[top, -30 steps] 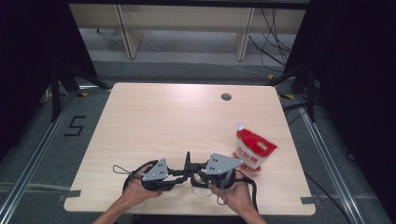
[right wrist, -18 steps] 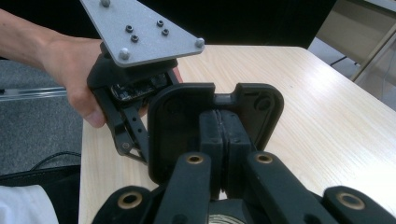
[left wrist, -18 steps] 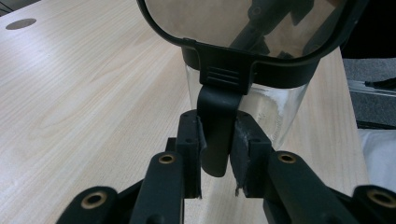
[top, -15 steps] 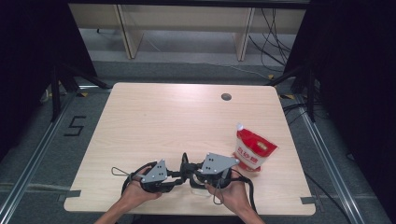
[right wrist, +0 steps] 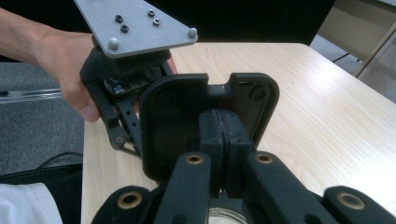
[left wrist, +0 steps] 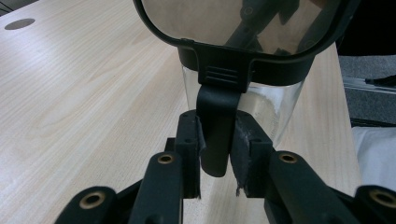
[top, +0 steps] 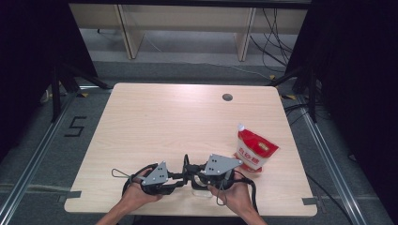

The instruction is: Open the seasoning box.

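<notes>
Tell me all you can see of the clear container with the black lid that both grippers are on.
The container is a clear, glassy jar with a black lid, standing at the near edge of the table, left of the red pouch. The lid is swung up on edge. The left gripper clamps its black latch tab; the right gripper is shut against the raised lid.

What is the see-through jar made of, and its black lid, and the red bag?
The jar looks like clear glass or hard plastic: the table shows through its wall, which glints. Its lid seems matte black moulded plastic, with a clasp tab between the left gripper pads. The red bag looks like glossy plastic film, crinkled, with a white spout.
</notes>
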Demonstrator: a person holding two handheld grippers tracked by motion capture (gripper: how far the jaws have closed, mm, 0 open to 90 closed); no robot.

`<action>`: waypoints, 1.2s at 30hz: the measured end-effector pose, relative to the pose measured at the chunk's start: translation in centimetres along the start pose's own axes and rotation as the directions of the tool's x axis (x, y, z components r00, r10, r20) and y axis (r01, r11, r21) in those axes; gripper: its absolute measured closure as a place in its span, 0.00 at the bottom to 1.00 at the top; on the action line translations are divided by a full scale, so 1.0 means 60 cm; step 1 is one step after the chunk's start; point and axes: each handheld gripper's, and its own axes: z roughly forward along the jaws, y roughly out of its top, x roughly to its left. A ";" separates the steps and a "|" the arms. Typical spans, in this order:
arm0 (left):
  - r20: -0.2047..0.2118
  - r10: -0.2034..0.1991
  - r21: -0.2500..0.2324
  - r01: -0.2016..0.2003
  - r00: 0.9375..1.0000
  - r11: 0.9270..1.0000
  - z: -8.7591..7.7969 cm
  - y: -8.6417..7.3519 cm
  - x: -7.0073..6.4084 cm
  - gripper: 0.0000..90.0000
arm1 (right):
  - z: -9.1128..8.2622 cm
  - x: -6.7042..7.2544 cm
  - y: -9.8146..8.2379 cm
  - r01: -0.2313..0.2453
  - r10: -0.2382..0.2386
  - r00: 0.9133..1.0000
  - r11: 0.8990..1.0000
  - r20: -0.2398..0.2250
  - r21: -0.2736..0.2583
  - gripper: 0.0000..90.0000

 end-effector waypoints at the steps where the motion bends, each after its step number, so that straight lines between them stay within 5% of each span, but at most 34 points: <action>1: 0.004 -0.002 0.002 0.002 1.000 1.000 0.000 0.000 0.000 0.81 | 0.000 -0.001 0.000 0.012 -0.012 1.000 1.000 -0.009 -0.001 1.00; 8: -0.020 -0.035 0.000 0.035 0.999 0.999 -0.014 0.004 0.004 0.60 | -0.015 -0.009 -0.005 -0.004 0.005 1.000 1.000 0.013 -0.008 0.97; 13: -0.041 -0.037 -0.007 0.037 0.998 0.999 -0.031 0.004 0.001 0.54 | -0.043 -0.014 -0.015 -0.019 0.020 0.999 1.000 0.045 -0.016 0.91; 19: -0.090 -0.116 0.024 0.118 0.989 0.993 -0.051 0.003 -0.009 0.37 | -0.085 -0.017 -0.032 -0.049 0.053 0.994 0.998 0.100 -0.048 0.76; 24: -0.125 -0.185 0.033 0.190 0.975 0.981 -0.070 -0.002 -0.015 0.25 | -0.118 -0.023 -0.057 -0.104 0.110 0.986 0.993 0.126 -0.052 0.64; 26: -0.140 -0.225 0.040 0.233 0.964 0.972 -0.076 -0.005 -0.019 0.21 | -0.130 -0.022 -0.071 -0.141 0.149 0.979 0.988 0.140 -0.066 0.61; 27: -0.137 -0.203 0.048 0.211 0.970 0.976 -0.079 -0.006 -0.016 0.19 | -0.135 -0.022 -0.074 -0.148 0.154 0.978 0.987 0.143 -0.056 0.60; 28: -0.144 -0.237 0.044 0.245 0.961 0.968 -0.081 -0.008 -0.021 0.17 | -0.138 -0.023 -0.080 -0.145 0.153 0.979 0.987 0.138 -0.066 0.59; 30: -0.141 -0.208 0.060 0.218 0.968 0.974 -0.085 -0.011 -0.021 0.17 | -0.151 -0.021 -0.090 -0.166 0.174 0.973 0.984 0.152 -0.063 0.57; 31: -0.142 -0.242 0.040 0.250 0.960 0.967 -0.083 -0.012 -0.026 0.17 | -0.154 -0.023 -0.093 -0.150 0.160 0.974 0.986 0.162 -0.074 0.56; 32: -0.133 -0.249 0.035 0.256 0.959 0.966 -0.085 -0.013 -0.028 0.17 | -0.159 -0.020 -0.097 -0.182 0.192 0.969 0.981 0.159 -0.074 0.55; 33: -0.118 -0.225 0.049 0.232 0.967 0.971 -0.089 -0.013 -0.026 0.17 | -0.165 -0.019 -0.101 -0.200 0.208 0.963 0.978 0.168 -0.065 0.54; 34: -0.111 -0.242 0.043 0.248 0.964 0.968 -0.089 -0.014 -0.028 0.17 | -0.169 -0.023 -0.105 -0.173 0.182 0.968 0.983 0.174 -0.067 0.54; 36: -0.109 -0.251 0.024 0.255 0.962 0.967 -0.090 -0.014 -0.033 0.17 | -0.175 -0.021 -0.115 -0.190 0.202 0.960 0.979 0.194 -0.080 0.53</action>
